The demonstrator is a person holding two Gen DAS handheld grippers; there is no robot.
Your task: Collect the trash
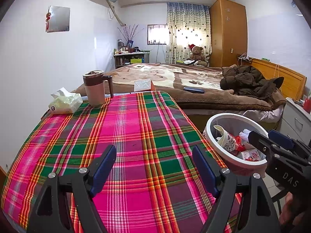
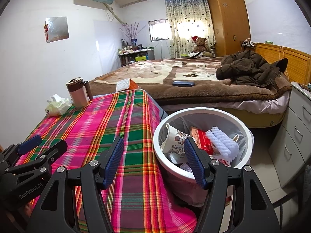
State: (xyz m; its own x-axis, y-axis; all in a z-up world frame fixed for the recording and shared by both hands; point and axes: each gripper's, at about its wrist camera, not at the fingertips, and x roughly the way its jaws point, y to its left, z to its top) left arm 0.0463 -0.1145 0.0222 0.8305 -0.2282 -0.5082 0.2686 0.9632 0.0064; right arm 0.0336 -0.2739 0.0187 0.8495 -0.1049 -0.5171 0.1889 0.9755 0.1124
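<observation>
Only my right view shows the white rope bundle [image 2: 223, 142] in the trash bin [image 2: 202, 112], ahead of my spread right gripper [image 2: 154, 160]. My left gripper [image 1: 154, 168] hovers spread over the plaid tablecloth [image 1: 120, 128].

Home bedroom, bed [image 1: 194, 81], wardrobe [image 1: 227, 31], teddy bear [image 1: 197, 53]

"DAS" on right tongs [image 1: 270, 137]; "GenRobot.AI" on left tongs [image 2: 46, 142].
</observation>
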